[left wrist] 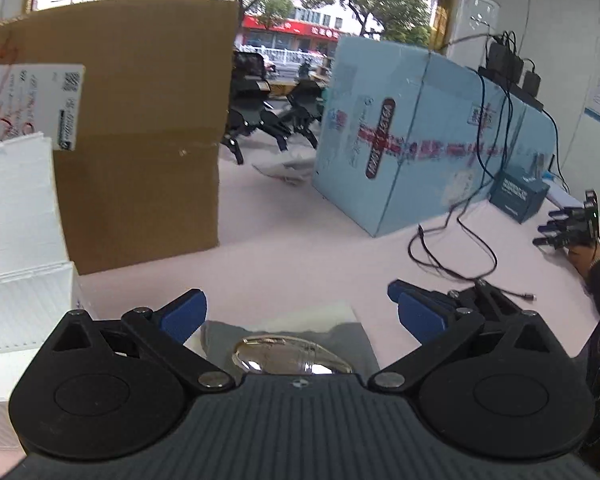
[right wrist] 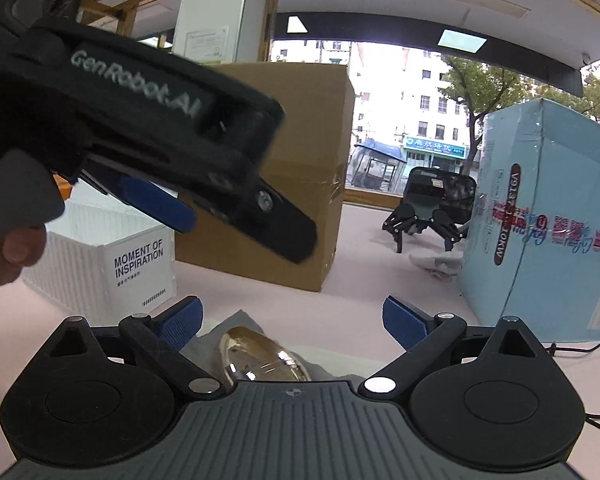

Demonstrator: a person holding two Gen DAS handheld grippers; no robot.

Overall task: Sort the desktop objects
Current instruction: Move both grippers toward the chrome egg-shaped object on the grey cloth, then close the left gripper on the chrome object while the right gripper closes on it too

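"GenRobot.AI" on black tongs (right wrist: 236, 196), "MOMENT OF INSPIRATION" on white box (right wrist: 112, 264)

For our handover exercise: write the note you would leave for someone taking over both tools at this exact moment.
Left tool: open, empty, raised over the table.
Right tool: open, empty.
Both sit close together; the left tool crosses the upper left of the right wrist view.
Things: a shiny oval object lies on a grey cloth just ahead of both tools. White bin to the left, brown box behind it, blue box to the right, black cables in front of the blue box.
Done: nothing visibly sorted.
Left: pick up the oval object and cloth and sort them; the bin looks the likely place.
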